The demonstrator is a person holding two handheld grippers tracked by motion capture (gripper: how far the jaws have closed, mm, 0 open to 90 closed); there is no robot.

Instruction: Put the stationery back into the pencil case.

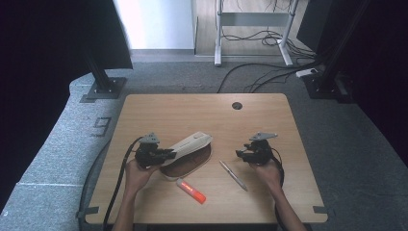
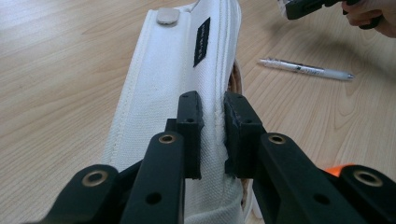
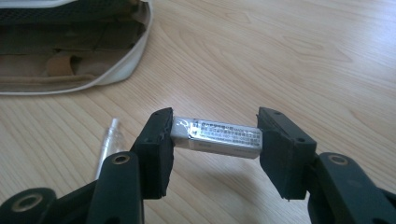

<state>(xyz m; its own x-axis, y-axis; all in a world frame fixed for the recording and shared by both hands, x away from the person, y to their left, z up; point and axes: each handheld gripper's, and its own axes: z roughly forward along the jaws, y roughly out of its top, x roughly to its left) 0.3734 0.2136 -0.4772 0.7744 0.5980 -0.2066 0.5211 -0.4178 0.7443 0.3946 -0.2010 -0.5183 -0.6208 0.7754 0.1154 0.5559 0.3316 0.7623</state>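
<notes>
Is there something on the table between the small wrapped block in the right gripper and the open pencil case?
Nothing visible blocks it. The block is held above bare table; the pen lies low beside that path, and the left gripper holds the pencil case flap up.

— Anything readable on the table?

— A small black label (image 2: 201,41) on the white pencil case (image 2: 161,93), upper middle of the left gripper view; its lettering is too small to read.

— And the eraser?

— The eraser (image 3: 215,136) at the centre of the right gripper view carries fine printed lines on its wrapper, illegible. On the floor mat at left of the high view, a mark like "9" (image 1: 101,126).
</notes>
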